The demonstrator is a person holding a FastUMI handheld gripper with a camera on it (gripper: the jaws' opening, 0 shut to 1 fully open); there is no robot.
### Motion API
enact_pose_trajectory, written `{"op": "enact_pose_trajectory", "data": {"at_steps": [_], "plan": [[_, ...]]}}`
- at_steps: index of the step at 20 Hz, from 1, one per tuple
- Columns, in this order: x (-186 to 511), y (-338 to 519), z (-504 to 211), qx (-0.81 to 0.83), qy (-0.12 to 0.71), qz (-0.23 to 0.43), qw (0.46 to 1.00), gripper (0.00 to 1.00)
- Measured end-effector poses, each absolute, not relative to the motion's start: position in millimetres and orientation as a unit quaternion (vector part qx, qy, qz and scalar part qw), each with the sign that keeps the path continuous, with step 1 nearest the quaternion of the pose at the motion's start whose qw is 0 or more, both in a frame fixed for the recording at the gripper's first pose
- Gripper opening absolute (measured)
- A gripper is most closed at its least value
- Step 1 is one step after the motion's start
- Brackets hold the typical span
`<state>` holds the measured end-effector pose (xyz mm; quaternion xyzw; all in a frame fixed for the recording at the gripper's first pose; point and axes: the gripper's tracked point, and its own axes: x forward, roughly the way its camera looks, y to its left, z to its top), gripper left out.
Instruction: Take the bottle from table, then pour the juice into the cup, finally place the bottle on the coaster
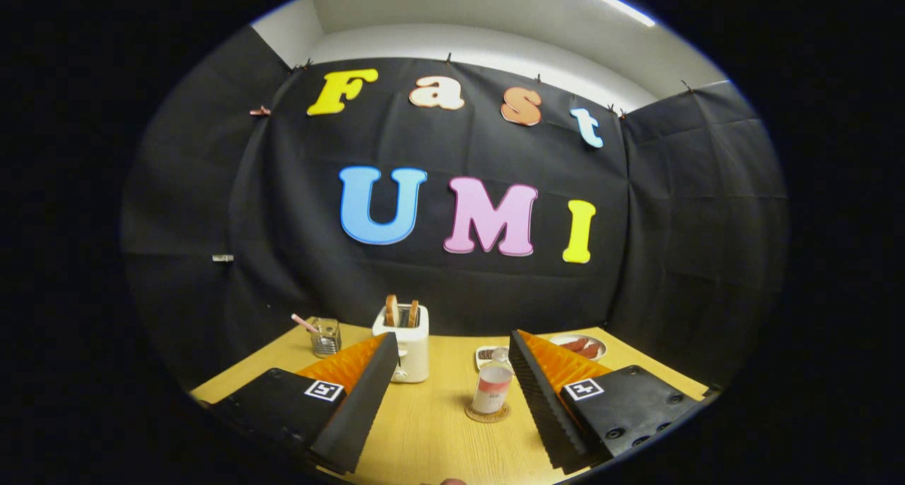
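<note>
wide jaws, nothing held; beyond, one bottle on one coaster, one toaster with two slices.

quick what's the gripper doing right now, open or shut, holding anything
Tongs: open, holding nothing; the small clear plastic bottle with pinkish juice stands on the round cork coaster between the fingers, untouched.

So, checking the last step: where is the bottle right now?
The bottle stands upright on the round coaster on the table, between the open fingers and nearer one of them, with the toaster beside it.

Tool held level, fingers spread wide apart, gripping nothing
</note>
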<state>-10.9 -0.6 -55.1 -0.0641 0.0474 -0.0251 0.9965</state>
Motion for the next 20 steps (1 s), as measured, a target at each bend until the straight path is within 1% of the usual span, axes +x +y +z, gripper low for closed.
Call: {"op": "enact_pose_trajectory", "data": {"at_steps": [4,11,20], "plan": [[-21.5,-3.9,-48.3,-0.053,0.07,-0.004,0.996,0.97],[-31.9,-21.5,-38.0,-0.015,0.068,-0.015,0.997,0.97],[-31.4,-22.5,-28.9,-0.007,0.063,-0.016,0.998,0.97]]}}
